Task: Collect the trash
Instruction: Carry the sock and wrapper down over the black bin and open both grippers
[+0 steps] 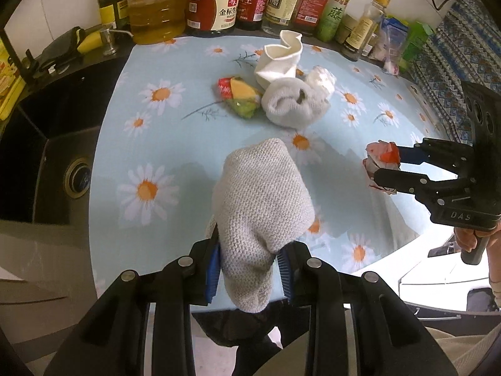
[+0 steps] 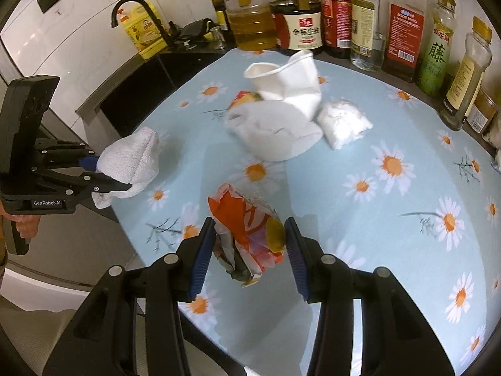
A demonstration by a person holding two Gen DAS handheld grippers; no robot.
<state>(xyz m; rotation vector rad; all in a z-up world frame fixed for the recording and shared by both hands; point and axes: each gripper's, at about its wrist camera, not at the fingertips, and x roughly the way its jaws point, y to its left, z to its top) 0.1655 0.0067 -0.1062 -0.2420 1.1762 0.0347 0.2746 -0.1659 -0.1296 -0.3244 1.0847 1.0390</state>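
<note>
Trash is split between the two claws and the tablecloth (image 1: pixel 150 144). The right gripper (image 2: pixel 250 244) is clamped on a crumpled orange-and-white wrapper (image 2: pixel 247 235), held clear above the near part of the cloth. The left gripper (image 1: pixel 247 263) is closed on a grey knitted sock (image 1: pixel 263 206), which droops over the near edge of the counter; seen from the right wrist camera it hangs at the left, apart from the wrapper. Farther off, near the row of bottles (image 1: pixel 213 3), lie a white sock (image 1: pixel 281 59), a second rolled sock (image 1: pixel 294 103), a wad of tissue (image 2: pixel 344 122) just right of them, and a red-yellow-green wrapper (image 1: pixel 241 97) at their left, touching the rolled sock.

No bin shows in either view, so where the wrapper should go cannot be told. The step in hand looks like carrying both loads off the cloth. Doing it well probably means keeping both squeezes firm, lifting before moving sideways so nothing drags the heap, and keeping the two tools apart.
</note>
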